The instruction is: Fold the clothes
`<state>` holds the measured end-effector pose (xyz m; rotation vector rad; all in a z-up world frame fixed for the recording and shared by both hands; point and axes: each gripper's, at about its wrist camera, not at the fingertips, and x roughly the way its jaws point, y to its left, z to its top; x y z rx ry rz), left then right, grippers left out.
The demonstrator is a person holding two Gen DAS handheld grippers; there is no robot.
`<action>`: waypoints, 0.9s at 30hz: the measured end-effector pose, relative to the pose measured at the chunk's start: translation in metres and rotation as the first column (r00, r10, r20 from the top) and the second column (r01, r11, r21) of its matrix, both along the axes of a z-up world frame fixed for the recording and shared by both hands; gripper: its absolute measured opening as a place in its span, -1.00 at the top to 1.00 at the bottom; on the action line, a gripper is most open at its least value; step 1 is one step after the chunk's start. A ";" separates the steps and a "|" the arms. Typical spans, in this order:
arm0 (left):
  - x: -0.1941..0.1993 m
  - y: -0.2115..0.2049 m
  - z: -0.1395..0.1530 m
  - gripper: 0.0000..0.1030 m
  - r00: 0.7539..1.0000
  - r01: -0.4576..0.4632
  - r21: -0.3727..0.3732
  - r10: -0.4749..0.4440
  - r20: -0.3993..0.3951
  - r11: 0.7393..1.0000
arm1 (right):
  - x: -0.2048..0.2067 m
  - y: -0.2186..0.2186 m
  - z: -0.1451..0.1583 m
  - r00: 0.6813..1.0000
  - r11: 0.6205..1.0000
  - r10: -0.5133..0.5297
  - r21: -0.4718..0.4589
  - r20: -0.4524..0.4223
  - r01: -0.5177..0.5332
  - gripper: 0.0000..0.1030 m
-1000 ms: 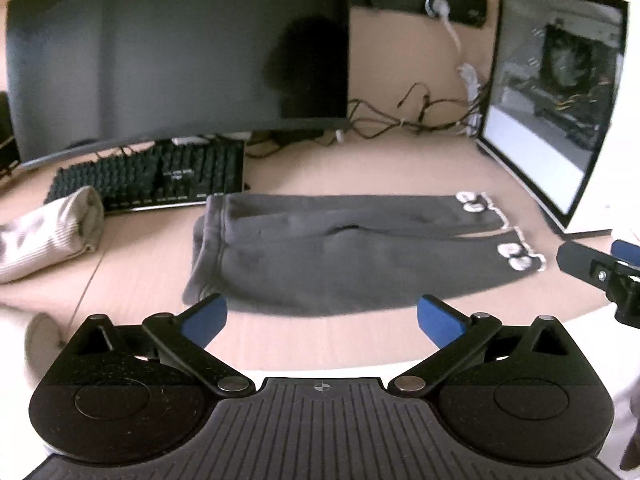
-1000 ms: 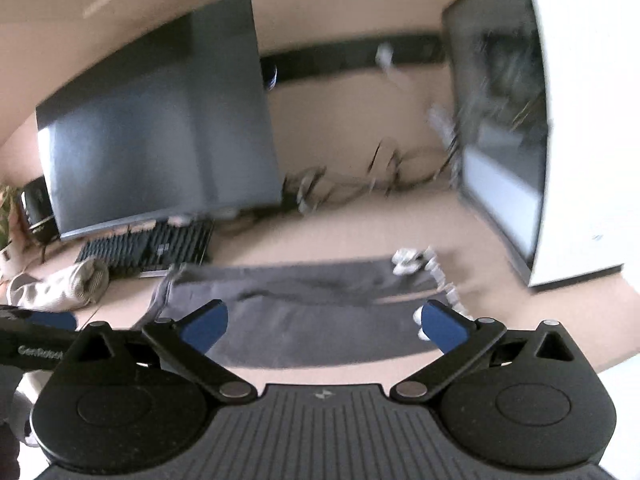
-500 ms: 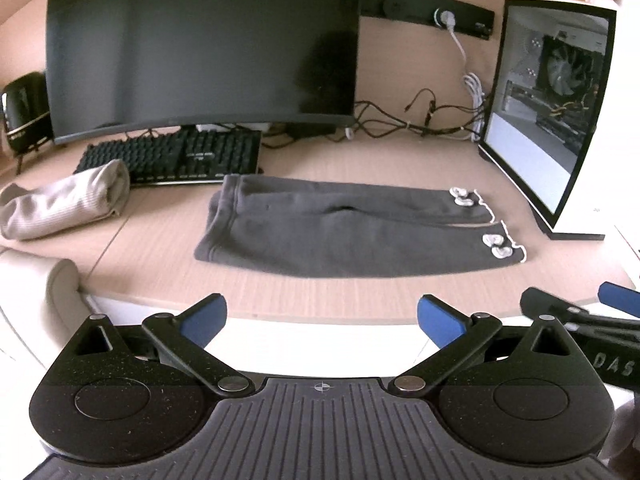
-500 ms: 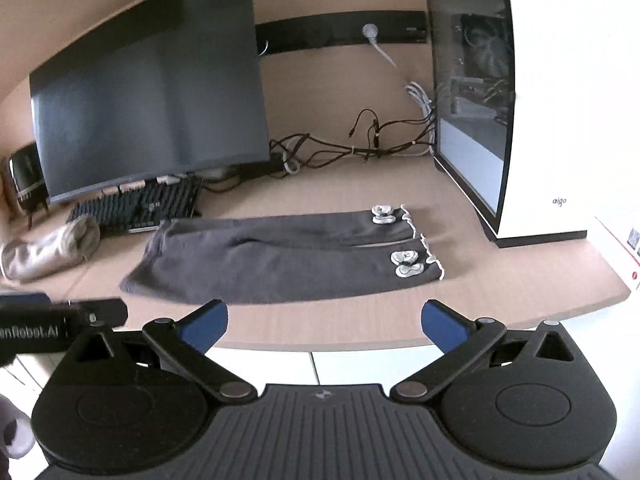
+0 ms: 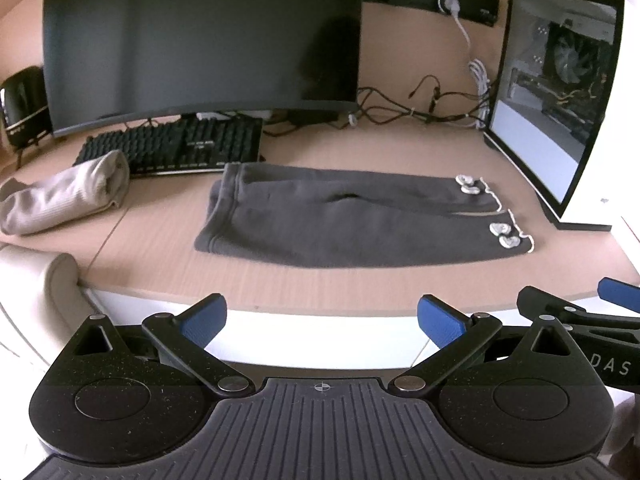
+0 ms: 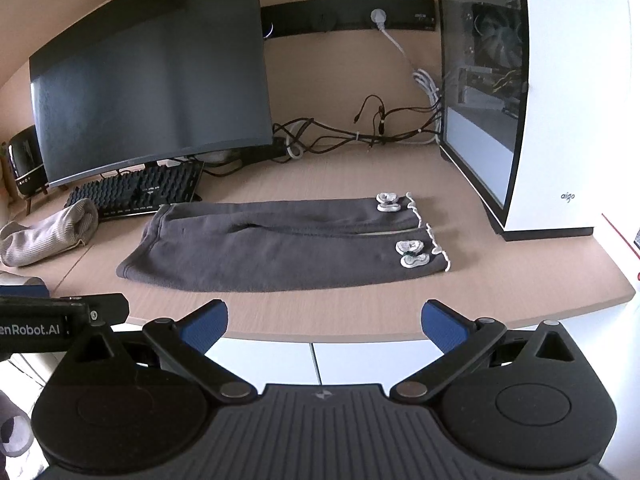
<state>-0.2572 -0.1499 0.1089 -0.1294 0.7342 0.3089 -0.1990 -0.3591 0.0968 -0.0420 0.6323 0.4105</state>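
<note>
Dark grey trousers (image 5: 352, 220) (image 6: 276, 244) lie flat on the wooden desk, waistband to the left, both legs side by side, white bows at the cuffs on the right. A rolled beige garment (image 5: 64, 196) (image 6: 44, 232) rests at the desk's left. My left gripper (image 5: 322, 318) hangs open in front of the desk edge, nothing between its blue pads. My right gripper (image 6: 324, 322) is open too, held off the front edge and short of the trousers. Each gripper shows at the side of the other's view.
A dark curved monitor (image 5: 200, 40) and black keyboard (image 5: 176, 148) stand behind the trousers. A white PC case (image 6: 560, 92) with a glass side fills the right. Cables (image 6: 360, 132) trail along the back wall. A beige chair arm (image 5: 36, 280) is low left.
Both grippers have pulled back from over the desk to in front of its front edge, so the trousers look farther away. The trousers have not moved.
</note>
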 end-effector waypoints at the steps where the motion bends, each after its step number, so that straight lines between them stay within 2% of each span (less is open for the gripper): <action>1: 0.001 0.001 -0.001 -1.00 1.000 -0.001 -0.002 0.001 -0.004 1.000 | 0.000 0.002 0.000 1.000 1.000 -0.005 0.000 -0.005 0.005 -1.00; 13: 0.005 0.008 -0.006 -1.00 1.000 -0.010 -0.011 0.010 -0.030 1.000 | 0.003 0.014 -0.004 0.999 1.000 -0.023 -0.009 -0.037 0.022 -1.00; 27: 0.008 0.010 -0.005 -1.00 0.999 -0.024 -0.007 0.024 -0.035 1.000 | 0.007 0.020 -0.004 0.999 0.999 -0.032 -0.006 -0.028 0.032 -1.00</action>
